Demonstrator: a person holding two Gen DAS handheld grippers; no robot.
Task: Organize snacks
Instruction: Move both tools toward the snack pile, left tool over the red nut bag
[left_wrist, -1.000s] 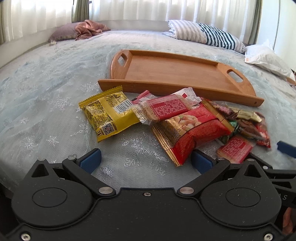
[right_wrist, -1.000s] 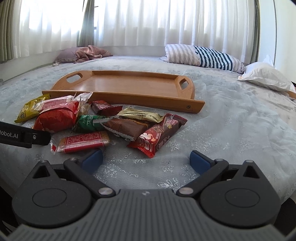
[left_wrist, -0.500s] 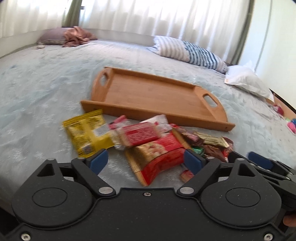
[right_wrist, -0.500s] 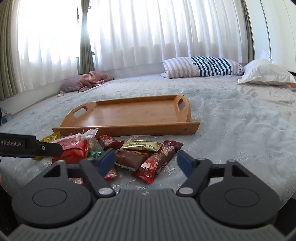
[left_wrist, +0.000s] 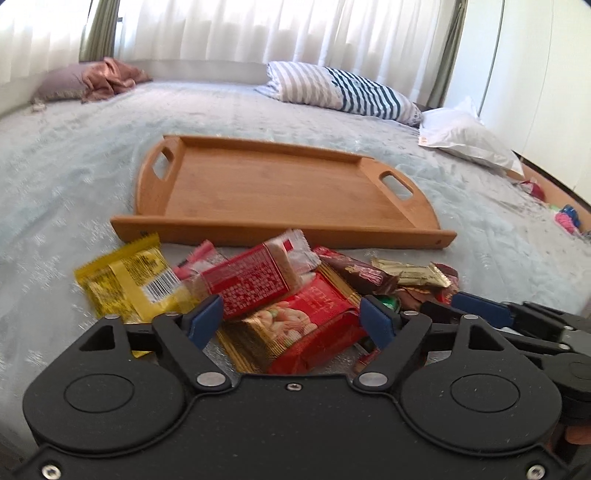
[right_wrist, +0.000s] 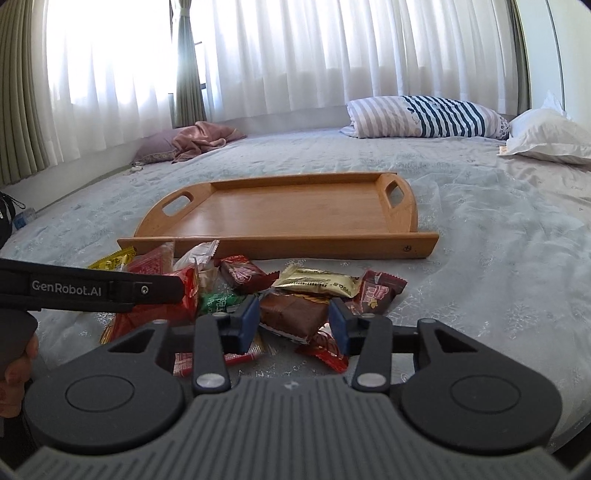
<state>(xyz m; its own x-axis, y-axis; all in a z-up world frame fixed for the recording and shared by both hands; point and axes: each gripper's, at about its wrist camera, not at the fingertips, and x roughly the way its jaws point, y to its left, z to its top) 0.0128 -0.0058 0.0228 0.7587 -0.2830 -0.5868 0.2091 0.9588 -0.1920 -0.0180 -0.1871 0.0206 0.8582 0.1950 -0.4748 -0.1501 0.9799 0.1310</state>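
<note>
An empty wooden tray (left_wrist: 280, 192) (right_wrist: 295, 210) lies on the bed. A pile of snack packets lies in front of it: a yellow packet (left_wrist: 129, 280), a red-labelled cracker pack (left_wrist: 255, 280), a large red-and-gold bag (left_wrist: 303, 328), a brown bar (right_wrist: 293, 314), a gold bar (right_wrist: 317, 286). My left gripper (left_wrist: 293, 319) is open, its fingers on either side of the red-and-gold bag. My right gripper (right_wrist: 293, 325) is partly open, its fingers on either side of the brown bar, not clamping it.
A striped pillow (right_wrist: 424, 116) and a white pillow (right_wrist: 546, 138) lie at the far right of the bed. A pink cloth on a cushion (right_wrist: 195, 138) lies far left. Curtained windows stand behind. The left gripper's body (right_wrist: 92, 290) crosses the right wrist view.
Both grippers have moved forward and down over the snack pile. The right gripper's fingers have narrowed around the brown bar. The left fingers now flank the red-and-gold bag.
</note>
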